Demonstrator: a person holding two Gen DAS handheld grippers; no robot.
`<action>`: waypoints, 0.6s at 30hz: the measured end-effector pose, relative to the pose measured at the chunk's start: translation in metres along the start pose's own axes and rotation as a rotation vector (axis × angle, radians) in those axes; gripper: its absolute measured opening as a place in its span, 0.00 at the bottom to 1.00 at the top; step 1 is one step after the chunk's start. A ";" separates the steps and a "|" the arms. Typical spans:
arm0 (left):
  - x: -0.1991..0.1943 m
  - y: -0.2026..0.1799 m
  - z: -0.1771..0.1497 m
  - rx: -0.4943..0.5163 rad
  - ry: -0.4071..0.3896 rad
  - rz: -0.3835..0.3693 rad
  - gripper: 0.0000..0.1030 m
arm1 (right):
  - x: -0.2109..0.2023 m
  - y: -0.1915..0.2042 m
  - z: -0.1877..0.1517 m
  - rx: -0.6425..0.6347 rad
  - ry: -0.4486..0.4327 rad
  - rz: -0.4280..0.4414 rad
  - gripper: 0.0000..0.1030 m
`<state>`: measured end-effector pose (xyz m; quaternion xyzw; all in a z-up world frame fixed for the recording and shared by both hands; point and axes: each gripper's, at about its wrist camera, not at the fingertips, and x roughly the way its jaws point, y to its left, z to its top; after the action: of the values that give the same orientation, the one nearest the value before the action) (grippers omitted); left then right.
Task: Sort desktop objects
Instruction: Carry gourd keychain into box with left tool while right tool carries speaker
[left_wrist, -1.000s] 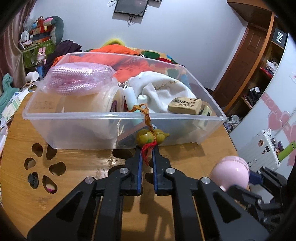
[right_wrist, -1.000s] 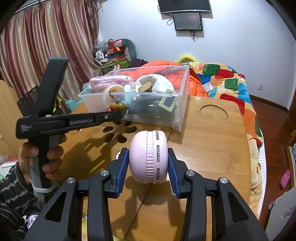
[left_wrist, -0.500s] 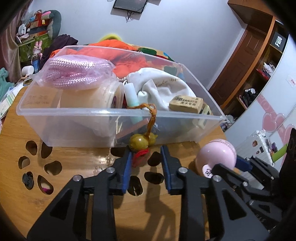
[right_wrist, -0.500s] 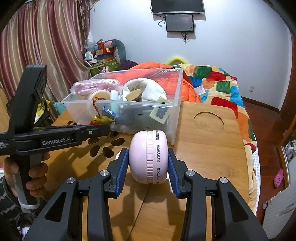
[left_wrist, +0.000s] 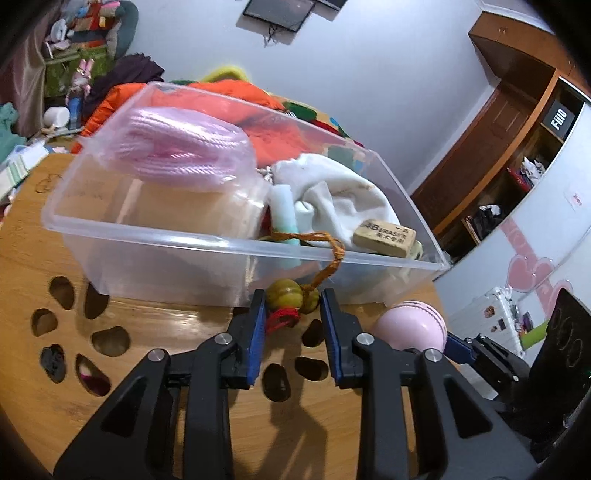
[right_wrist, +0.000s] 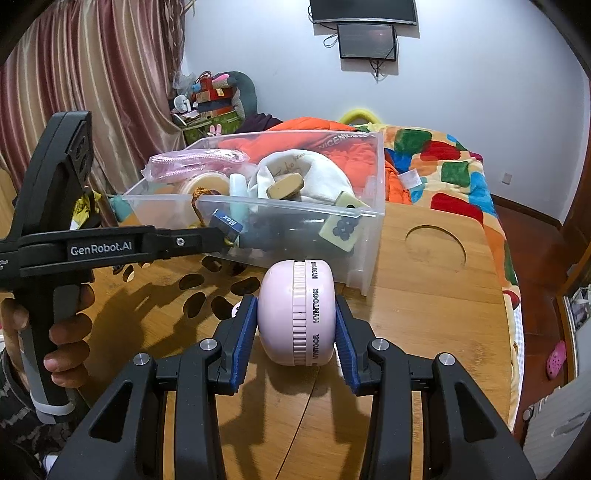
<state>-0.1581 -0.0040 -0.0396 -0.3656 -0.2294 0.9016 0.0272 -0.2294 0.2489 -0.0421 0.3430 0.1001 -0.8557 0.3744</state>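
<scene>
Against the near wall of the clear bin (left_wrist: 155, 236) your gourd charm (left_wrist: 291, 293) hangs outside, its cord hooked over the rim. Your left gripper (left_wrist: 291, 325) has its jaws parted around the charm, pads apparently clear of it. Next, lift the charm over that rim. Your right gripper (right_wrist: 295, 328) clamps the pink round gadget (right_wrist: 297, 317) in front of the bin.

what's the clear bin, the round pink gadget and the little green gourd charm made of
Clear storage bin: thin translucent plastic, since its contents show through. Round pink gadget: smooth matte plastic, with a ribbed band and printed lettering. Green gourd charm: glossy and hard, possibly stone or glazed ceramic, hung on a braided brown cord.
</scene>
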 end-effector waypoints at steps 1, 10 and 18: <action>-0.002 0.000 -0.001 0.006 -0.011 0.014 0.27 | 0.000 0.001 0.000 -0.001 0.001 -0.001 0.36; -0.018 -0.011 -0.008 0.088 -0.076 0.098 0.27 | -0.005 0.007 0.001 -0.009 -0.010 -0.010 0.36; -0.036 -0.019 -0.011 0.146 -0.131 0.133 0.27 | -0.023 0.008 0.003 0.004 -0.044 -0.023 0.36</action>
<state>-0.1273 0.0094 -0.0149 -0.3172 -0.1397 0.9378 -0.0212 -0.2145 0.2550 -0.0239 0.3235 0.0939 -0.8675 0.3661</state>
